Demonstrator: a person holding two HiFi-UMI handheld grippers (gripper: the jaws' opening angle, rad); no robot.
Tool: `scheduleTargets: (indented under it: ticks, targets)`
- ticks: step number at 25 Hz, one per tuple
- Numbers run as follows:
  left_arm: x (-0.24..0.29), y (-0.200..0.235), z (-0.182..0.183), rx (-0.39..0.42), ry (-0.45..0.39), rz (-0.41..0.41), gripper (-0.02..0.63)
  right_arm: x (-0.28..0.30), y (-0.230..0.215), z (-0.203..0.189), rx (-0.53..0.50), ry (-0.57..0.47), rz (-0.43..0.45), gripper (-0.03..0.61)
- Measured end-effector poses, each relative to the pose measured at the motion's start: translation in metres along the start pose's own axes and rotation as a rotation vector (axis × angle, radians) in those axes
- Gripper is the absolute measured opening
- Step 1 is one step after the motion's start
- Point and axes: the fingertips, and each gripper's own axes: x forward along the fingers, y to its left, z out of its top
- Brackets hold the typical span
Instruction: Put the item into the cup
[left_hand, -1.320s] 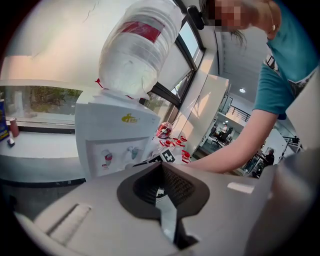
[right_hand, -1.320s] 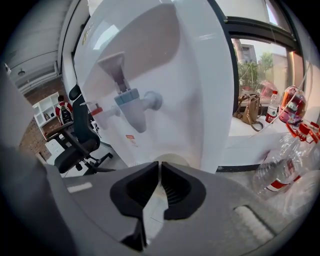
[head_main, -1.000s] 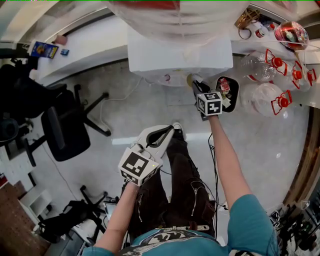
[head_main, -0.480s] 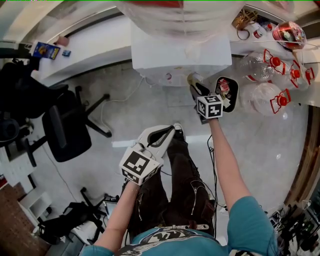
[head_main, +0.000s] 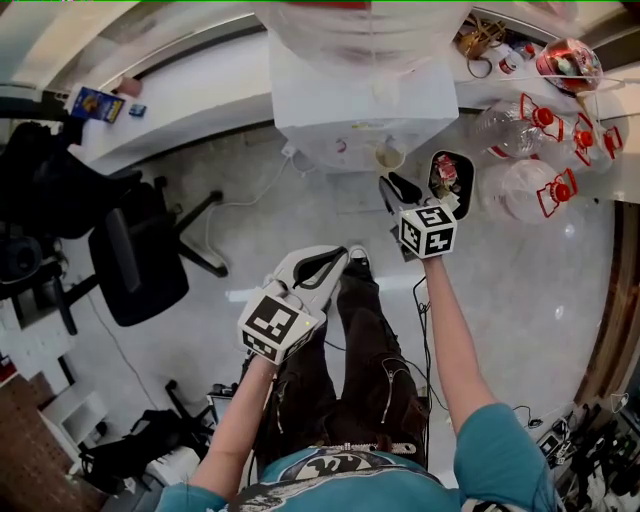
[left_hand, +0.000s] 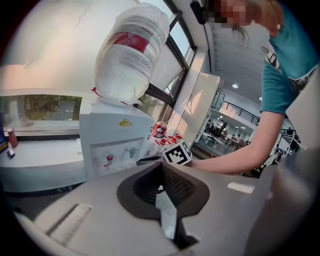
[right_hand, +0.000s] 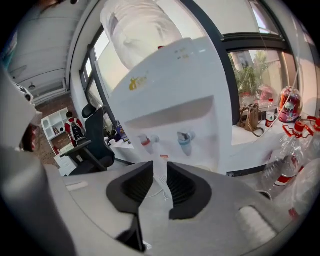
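**Right gripper holds the sachet in front of the water dispenser; left gripper is empty**

1. Landmark. The water dispenser (head_main: 355, 105) stands against the window ledge with an inverted bottle (right_hand: 135, 30) on top. A red tap (right_hand: 146, 141) and a blue tap (right_hand: 184, 138) sit on its front panel.

2. Cup. The cup (head_main: 388, 157) stands at the front of the water dispenser, on the tap side. It shows as a small pale ring in the head view.

3. Right gripper. The right gripper (head_main: 395, 185) is held out in front of the water dispenser and points at its tap panel. Its tips are just short of the cup and do not touch it.
   - Its pads (right_hand: 140, 183) are drawn close on a slim white sachet (right_hand: 162, 174) with a red top edge.
   - The sachet stands upright between the pads, and its red end rises above the fingertips.
   - In the right gripper view the sachet lines up between the two taps, below them.

4. Left gripper. The left gripper (head_main: 342, 258) hangs further back from the water dispenser, over the person's legs.
   - Its pads (left_hand: 175, 185) meet at the tips, with only a thin wedge of gap behind them.
   - Nothing lies between them.

5. Surroundings. To the right of the water dispenser lie clear empty bottles with red handles (head_main: 520, 125) and a black bin (head_main: 452, 175). An office chair (head_main: 130, 255) stands well to the left of the water dispenser.
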Motion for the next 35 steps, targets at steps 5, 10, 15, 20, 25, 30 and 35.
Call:
scheduleTargets:
  ticks: [5, 10, 15, 20, 25, 30, 35]
  targets:
    - [-0.012, -0.005, 0.001, 0.038, 0.014, -0.005, 0.003, -0.030, 0.041, 0.021, 0.020, -0.087, 0.036, 0.078]
    - [-0.029, -0.013, 0.008, 0.067, 0.021, -0.011, 0.005, -0.062, 0.085, 0.042, 0.044, -0.159, 0.069, 0.063]
    - [-0.049, -0.020, 0.013, 0.089, 0.011, -0.018, 0.006, -0.093, 0.124, 0.061, 0.058, -0.209, 0.094, 0.057]
    - [-0.072, -0.029, 0.014, 0.090, -0.005, -0.034, 0.007, -0.123, 0.152, 0.079, 0.044, -0.241, 0.088, 0.057]
    - [-0.100, -0.030, 0.016, 0.086, -0.036, -0.035, 0.006, -0.146, 0.182, 0.097, 0.022, -0.272, 0.089, 0.057]
    - [-0.126, -0.030, 0.019, 0.097, -0.065, -0.033, 0.006, -0.162, 0.216, 0.105, -0.010, -0.284, 0.100, 0.055]
    - [-0.150, -0.036, 0.023, 0.112, -0.084, -0.050, 0.006, -0.181, 0.247, 0.108, -0.031, -0.291, 0.104, 0.046]
